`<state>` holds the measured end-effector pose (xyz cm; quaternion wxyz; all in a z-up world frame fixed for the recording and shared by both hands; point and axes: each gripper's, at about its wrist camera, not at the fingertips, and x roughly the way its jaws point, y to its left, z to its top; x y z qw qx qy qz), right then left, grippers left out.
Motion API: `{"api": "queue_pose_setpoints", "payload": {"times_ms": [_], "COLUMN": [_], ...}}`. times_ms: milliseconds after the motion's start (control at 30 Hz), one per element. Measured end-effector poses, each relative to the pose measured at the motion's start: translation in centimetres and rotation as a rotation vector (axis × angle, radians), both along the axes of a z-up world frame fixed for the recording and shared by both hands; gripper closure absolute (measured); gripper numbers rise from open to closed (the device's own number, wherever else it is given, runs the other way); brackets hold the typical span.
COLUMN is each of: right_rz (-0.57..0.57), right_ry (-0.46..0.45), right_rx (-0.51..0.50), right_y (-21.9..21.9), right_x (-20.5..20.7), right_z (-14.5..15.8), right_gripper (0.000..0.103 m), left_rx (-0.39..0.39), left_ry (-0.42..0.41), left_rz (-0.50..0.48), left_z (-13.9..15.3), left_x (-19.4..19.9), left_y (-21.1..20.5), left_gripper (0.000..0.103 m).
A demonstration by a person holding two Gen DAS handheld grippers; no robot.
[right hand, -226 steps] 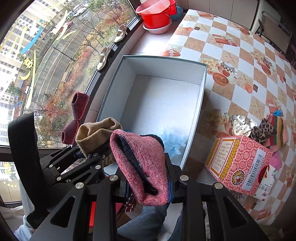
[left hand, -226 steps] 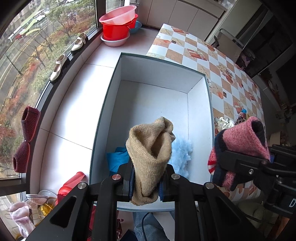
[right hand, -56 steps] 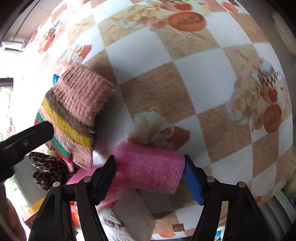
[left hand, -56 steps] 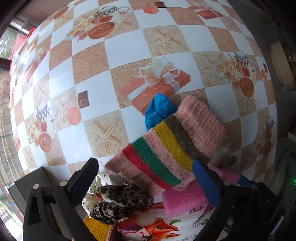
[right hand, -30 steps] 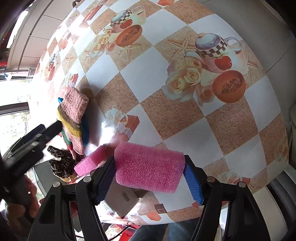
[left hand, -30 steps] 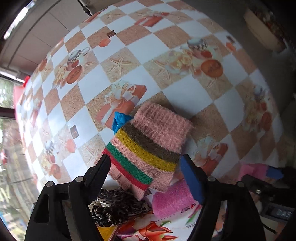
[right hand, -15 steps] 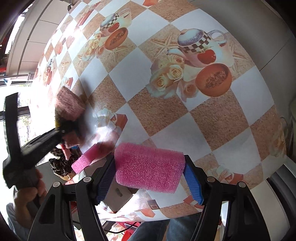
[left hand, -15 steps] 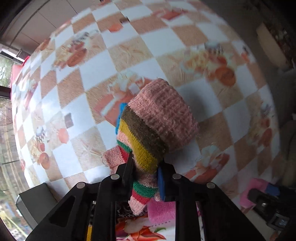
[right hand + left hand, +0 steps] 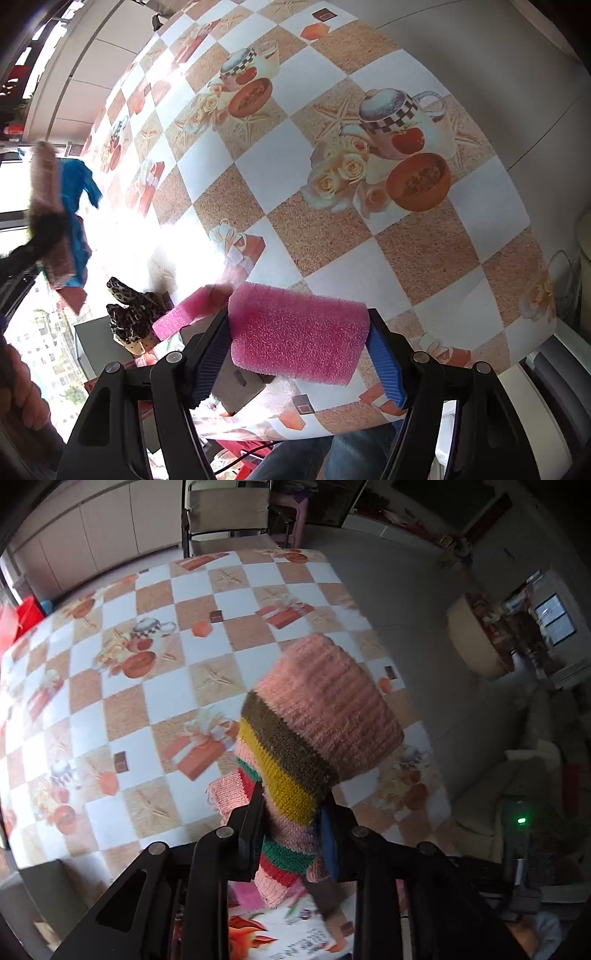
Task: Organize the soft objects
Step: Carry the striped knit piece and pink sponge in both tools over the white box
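Right tool (image 9: pixel 298 345), low centre of its frame: clenched across a pink foam block (image 9: pixel 295 334), gripped end to end, foam bulging slightly above the pads. Left tool (image 9: pixel 291 827), low centre of its own frame: clamped on a striped knit sock (image 9: pixel 314 738), toe end standing up and forward, cuff drooping below the pads; lifted clear of the table (image 9: pixel 166 686). Just beyond the right tool, lower left of frame: a second pink foam piece (image 9: pixel 184 314) and a leopard-print fabric item (image 9: pixel 131 310), lying on what looks like a box, edges unclear. Further off, left edge: the left tool's sock seen blurred, a blue cloth (image 9: pixel 75 206) hanging with it; whether gripped or merely snagged cannot be told. Far: checkered tablecloth, a chair (image 9: pixel 225 513) at the top. Judgement: both loads are secured and the carry is next. Keep steady squeeze on the foam, which will spring; move the sock slowly so the loose cuff and blue cloth do not drag over the remaining pile.
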<state>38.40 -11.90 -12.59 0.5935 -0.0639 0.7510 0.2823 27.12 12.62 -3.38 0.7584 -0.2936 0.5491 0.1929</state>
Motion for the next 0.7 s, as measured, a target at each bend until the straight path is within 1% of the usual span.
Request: {"api": "queue_pose_setpoints", "payload": {"times_ms": [33, 67, 133, 167, 200, 267, 333, 400, 533, 600, 700], "right_rz": [0.000, 0.002, 0.003, 0.004, 0.001, -0.003, -0.008, -0.014, -0.020, -0.022, -0.031], "right_ry": [0.003, 0.010, 0.010, 0.010, 0.013, 0.018, 0.027, 0.036, 0.047, 0.053, 0.060], "right_rx": [-0.001, 0.001, 0.005, 0.006, 0.007, 0.006, 0.000, -0.004, -0.011, -0.016, -0.024], "right_y": [0.0, 0.0, 0.0, 0.0, -0.1, -0.4, -0.6, -0.8, -1.1, -1.3, -1.9], "right_x": [0.0, 0.0, -0.1, -0.2, -0.2, -0.3, -0.3, -0.2, -0.2, -0.2, -0.1], "right_z": [0.0, -0.1, 0.0, 0.0, 0.0, -0.1, -0.4, -0.7, -1.1, -1.3, -1.6], "right_gripper": [0.031, 0.031, 0.031, 0.031, 0.031, 0.031, 0.031, 0.031, 0.031, 0.031, 0.031], "left_rx": [-0.007, -0.009, 0.005, 0.008, 0.014, 0.039, 0.035, 0.021, 0.024, 0.052, 0.146], "left_ry": [-0.003, -0.018, -0.036, -0.037, -0.033, 0.002, 0.039, 0.086, 0.212, 0.250, 0.310], "left_rz": [0.007, 0.017, 0.043, 0.059, 0.072, 0.087, 0.089, 0.071, -0.047, -0.105, -0.207], "left_z": [0.0, 0.1, 0.3, 0.3, 0.3, 0.0, -0.8, -2.1, -5.7, -7.1, -8.6], "left_x": [-0.1, -0.3, -0.6, -0.8, -1.0, -1.0, -0.8, -0.4, 1.5, 2.5, 4.1], "left_y": [0.1, 0.1, 0.5, 0.7, 1.0, 1.6, 2.0, 1.9, -0.3, -1.6, -3.2], "left_gripper": [0.072, 0.068, 0.056, 0.044, 0.034, 0.027, 0.025, 0.024, 0.024, 0.024, 0.024]}}
